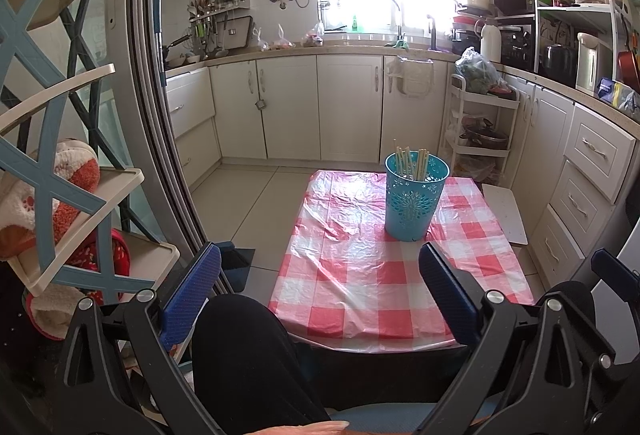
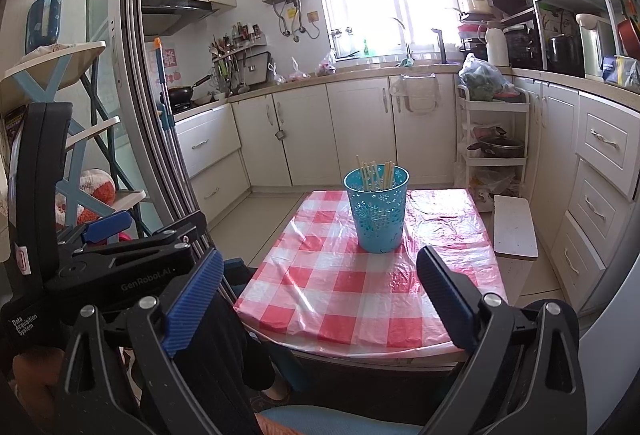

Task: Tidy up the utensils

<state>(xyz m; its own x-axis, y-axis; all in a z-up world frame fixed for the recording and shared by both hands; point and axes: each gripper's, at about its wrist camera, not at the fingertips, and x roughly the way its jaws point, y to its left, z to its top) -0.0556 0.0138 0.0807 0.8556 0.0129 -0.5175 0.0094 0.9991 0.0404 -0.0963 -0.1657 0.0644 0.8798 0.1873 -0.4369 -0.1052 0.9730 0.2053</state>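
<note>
the chopsticks [image 1: 412,163] stand gathered in the blue holder [image 1: 414,201] upright on the checked table [image 1: 360,275], both the left gripper [image 1: 320,275] and right gripper [image 2: 320,275] with fingers spread empty well short of it, so sorting looks done or unstarted.

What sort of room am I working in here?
A home kitchen, most likely: a sink faucet under the window, a wok on the stove, and hanging cooking tools by the counter.

Chopsticks' [image 1: 412,163] lower ends inside basket [image 1: 414,209]
</note>
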